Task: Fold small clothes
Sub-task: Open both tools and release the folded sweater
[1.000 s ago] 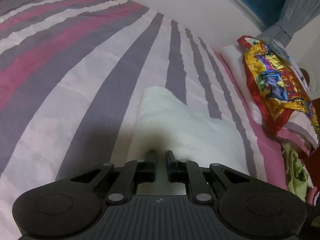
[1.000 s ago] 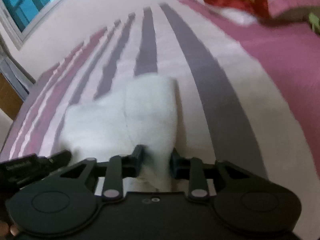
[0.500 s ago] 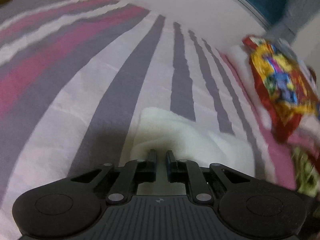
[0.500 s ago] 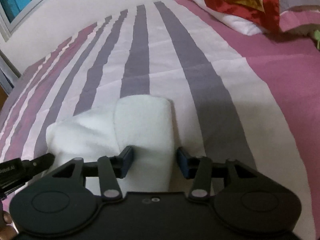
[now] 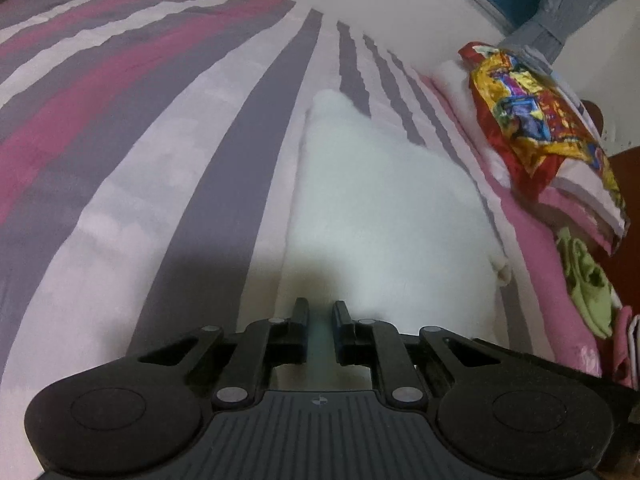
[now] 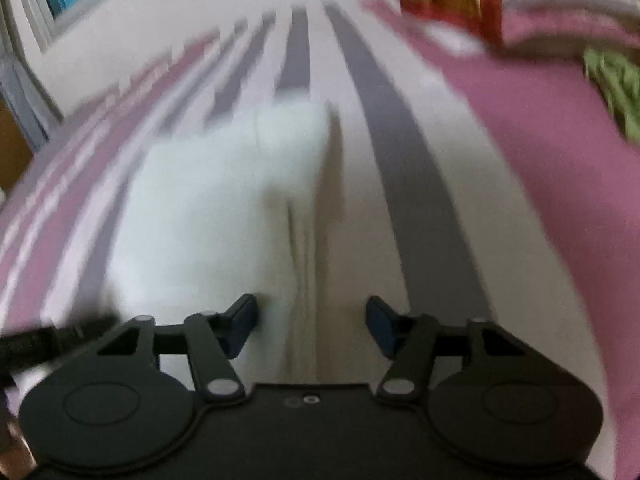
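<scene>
A white fluffy garment [image 5: 384, 208] lies folded on the striped bedspread [image 5: 120, 160]. My left gripper [image 5: 320, 312] is at its near edge, jaws nearly together with a thin bit of white cloth between them. In the right wrist view the garment [image 6: 224, 200] lies ahead and to the left, its folded right edge running toward me. My right gripper [image 6: 312, 320] is open wide over that near edge and holds nothing. The right view is blurred by motion.
A red and yellow patterned cloth [image 5: 532, 120] lies on a stack of folded bedding at the right. A green garment [image 5: 588, 284] and pink items lie beside it. A white wall and a window are beyond the bed.
My right gripper has opened wide and let go of the garment. The left gripper stayed nearly shut at the garment's edge, and the garment now lies longer ahead of it.
</scene>
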A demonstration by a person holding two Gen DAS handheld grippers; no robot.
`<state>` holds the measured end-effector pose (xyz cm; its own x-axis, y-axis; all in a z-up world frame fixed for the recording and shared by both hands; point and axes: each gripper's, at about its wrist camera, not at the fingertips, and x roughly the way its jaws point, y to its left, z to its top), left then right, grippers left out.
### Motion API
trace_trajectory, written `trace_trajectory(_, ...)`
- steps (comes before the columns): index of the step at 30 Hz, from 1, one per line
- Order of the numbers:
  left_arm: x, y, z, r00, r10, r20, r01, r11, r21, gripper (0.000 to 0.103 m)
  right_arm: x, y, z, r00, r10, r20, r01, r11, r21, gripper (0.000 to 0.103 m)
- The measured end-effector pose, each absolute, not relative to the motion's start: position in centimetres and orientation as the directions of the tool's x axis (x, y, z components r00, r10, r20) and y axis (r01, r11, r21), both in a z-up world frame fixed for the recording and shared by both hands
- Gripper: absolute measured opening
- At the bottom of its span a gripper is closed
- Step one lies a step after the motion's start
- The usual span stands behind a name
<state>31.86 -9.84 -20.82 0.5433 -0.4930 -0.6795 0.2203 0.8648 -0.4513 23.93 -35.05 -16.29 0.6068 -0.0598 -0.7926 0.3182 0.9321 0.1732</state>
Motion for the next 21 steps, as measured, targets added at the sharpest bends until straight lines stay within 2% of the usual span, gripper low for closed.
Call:
trace_trajectory(9,30.8,-8.8,-19.5,0.511,-0.488,-0.707,0.19,0.867,-0.462,0.012,22.1,-34.6,-15.3,0.59,-0.032,-0.807,0.327,0.923,0.203,0.057)
trace_trajectory(14,30.1,-9.7,-18.4,0.521,-0.442,-0.73,0.217,0.896,-0.387,0.013,21.1,-34.1,-14.9,0.608,-0.02,-0.794,0.321,0.921,0.222,0.057)
trace_trajectory(18,30.1,-10.1,-17.6,0.528,-0.417,-0.74,0.213,0.908,-0.36,0.013,20.3,-34.3,-14.4,0.623,-0.007,-0.782,0.327,0.911,0.252,0.065)
trace_trajectory(21,30.1,-10.6,-17.0,0.528,-0.413,-0.742,0.229,0.91,-0.344,0.013,20.2,-34.2,-13.8,0.631,-0.015,-0.776,0.321,0.916,0.243,0.065)
